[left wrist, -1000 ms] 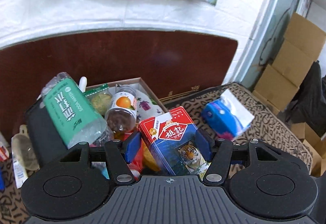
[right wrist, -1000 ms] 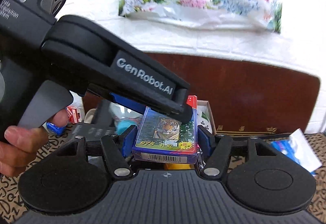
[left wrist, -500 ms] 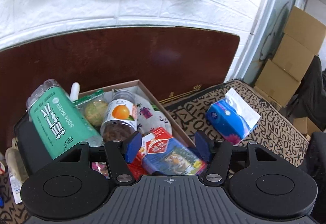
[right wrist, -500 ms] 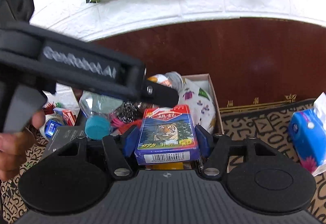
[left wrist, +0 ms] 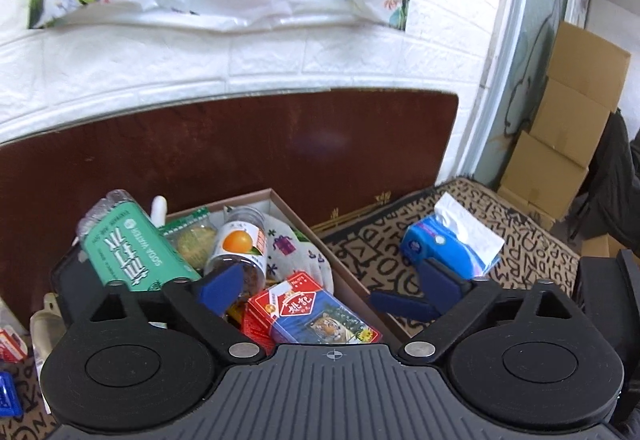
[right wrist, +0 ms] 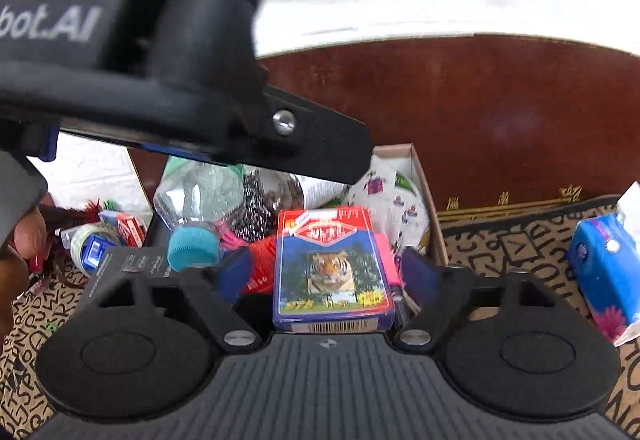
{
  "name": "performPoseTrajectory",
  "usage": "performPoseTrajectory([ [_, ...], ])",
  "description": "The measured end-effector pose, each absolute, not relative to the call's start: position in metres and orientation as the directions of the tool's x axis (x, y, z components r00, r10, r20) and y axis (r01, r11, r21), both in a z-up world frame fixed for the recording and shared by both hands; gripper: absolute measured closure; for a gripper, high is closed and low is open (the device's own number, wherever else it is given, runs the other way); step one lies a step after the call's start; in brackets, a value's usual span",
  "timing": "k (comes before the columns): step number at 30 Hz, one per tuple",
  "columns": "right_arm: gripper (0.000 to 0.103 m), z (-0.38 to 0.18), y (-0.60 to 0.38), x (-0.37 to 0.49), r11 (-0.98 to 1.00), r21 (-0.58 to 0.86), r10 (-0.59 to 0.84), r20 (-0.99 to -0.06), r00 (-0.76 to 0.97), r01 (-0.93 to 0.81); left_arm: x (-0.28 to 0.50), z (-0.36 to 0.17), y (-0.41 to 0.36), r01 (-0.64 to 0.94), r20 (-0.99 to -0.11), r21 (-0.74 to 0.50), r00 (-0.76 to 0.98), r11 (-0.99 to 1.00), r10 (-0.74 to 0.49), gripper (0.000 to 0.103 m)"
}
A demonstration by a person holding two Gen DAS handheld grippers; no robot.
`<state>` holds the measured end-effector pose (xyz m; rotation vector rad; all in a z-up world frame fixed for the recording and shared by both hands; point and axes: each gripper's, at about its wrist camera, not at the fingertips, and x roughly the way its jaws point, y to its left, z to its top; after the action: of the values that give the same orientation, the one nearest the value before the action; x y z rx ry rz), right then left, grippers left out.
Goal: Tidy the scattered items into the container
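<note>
Left wrist — green bottle reads "SODA WATER".

Bright, even daylight all round, no hard shadows anywhere. The white brick-pattern wall panel is nearly blown out in the right wrist view, and the glossy dark red-brown board carries a soft hazy sheen. Both views bend hard at the edges, typical fisheye. The big black left tool crossing the right wrist view is smeared and out of focus; the left wrist view is crisp.
</note>
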<state>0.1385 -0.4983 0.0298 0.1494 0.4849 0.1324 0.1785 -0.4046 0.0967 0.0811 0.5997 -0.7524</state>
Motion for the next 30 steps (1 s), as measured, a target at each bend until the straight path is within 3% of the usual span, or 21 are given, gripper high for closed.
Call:
performPoseTrajectory([
  [4,0.002,0.024,-0.500,0.139,0.984,0.154,0.151,-0.446,0.882,-0.091,0.165,0.103,-0.385,0.639,-0.513,-0.155,0.599,0.753,-0.615,0.000],
  [12,0.001,0.035,-0.492,0.091,0.995,0.094,0.085,-0.504,0.860,-0.044,0.095,0.112,-0.319,0.575,-0.456,-0.087,0.703,0.814,-0.546,0.000],
  [16,0.001,0.040,-0.478,0.058,0.998,0.057,0.039,-0.556,0.830,-0.009,0.061,0.096,-0.292,0.515,-0.497,-0.020,0.738,0.857,-0.456,0.000],
  [24,0.001,0.040,-0.444,0.003,0.997,-0.082,-0.049,-0.623,0.781,-0.003,0.019,0.048,-0.263,0.453,-0.622,-0.069,0.677,0.889,-0.393,0.000],
  [30,0.001,0.042,-0.428,-0.026,0.994,-0.105,-0.057,-0.636,0.770,-0.013,0.001,0.033,-0.260,0.407,-0.633,-0.020,0.702,0.913,-0.327,0.000],
])
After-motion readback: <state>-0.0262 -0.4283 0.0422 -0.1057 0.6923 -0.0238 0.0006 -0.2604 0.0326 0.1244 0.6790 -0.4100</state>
